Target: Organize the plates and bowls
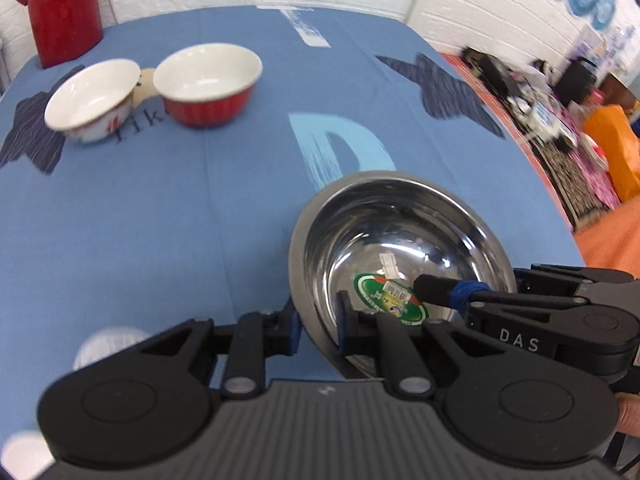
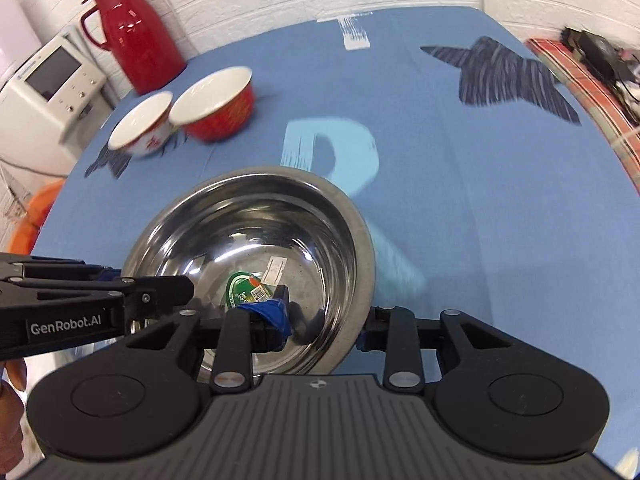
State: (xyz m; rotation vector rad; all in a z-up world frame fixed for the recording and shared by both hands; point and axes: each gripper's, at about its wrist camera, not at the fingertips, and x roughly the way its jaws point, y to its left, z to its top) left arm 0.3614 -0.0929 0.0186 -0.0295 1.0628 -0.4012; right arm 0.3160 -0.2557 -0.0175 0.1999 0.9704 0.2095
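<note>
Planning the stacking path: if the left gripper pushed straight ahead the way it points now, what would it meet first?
The left gripper straddles the near rim of the steel bowl, so it would drive into the bowl's wall at once. Beyond lies bare blue tablecloth; the red bowl sits off left.

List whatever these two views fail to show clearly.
- Steel bowl: near rim hidden behind the left gripper in the left view, behind the right gripper in the right view.
- Sticker text: too small.
- Red jug: top cut off by the left view's edge.
- Clutter beyond the table: blurred.
</note>
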